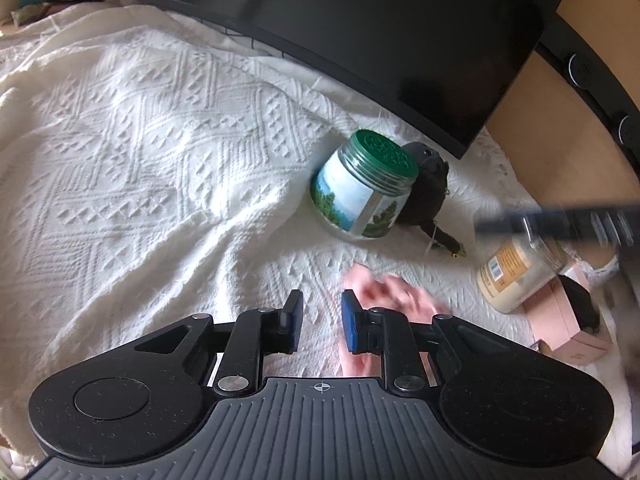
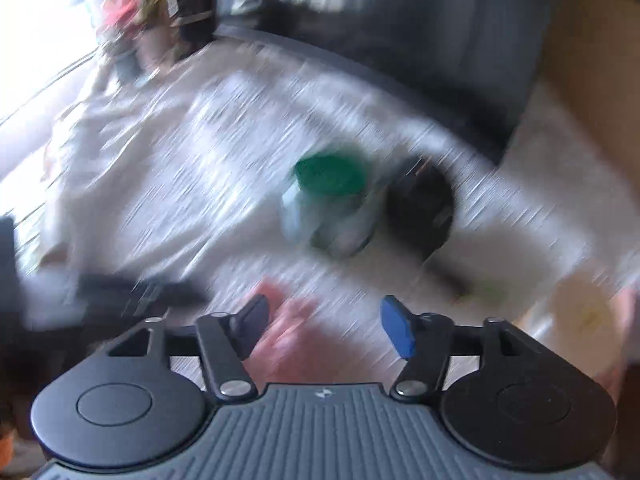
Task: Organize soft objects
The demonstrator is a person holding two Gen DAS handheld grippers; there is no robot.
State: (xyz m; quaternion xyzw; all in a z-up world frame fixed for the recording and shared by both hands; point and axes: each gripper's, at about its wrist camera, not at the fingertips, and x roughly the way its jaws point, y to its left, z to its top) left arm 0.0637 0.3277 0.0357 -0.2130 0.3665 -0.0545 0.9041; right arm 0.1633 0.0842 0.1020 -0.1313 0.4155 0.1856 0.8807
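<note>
Pink cloth (image 1: 394, 292) is lying low centre; right gripper (image 2: 326, 322) is gaping wide above it, left gripper (image 1: 322, 316) narrow, empty. Descend squarely before pinching.

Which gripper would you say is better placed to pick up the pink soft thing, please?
Probably the right gripper: its jaws stand open with the pink soft thing between them. The left gripper has narrow jaws, with the pink thing off to one side.
</note>
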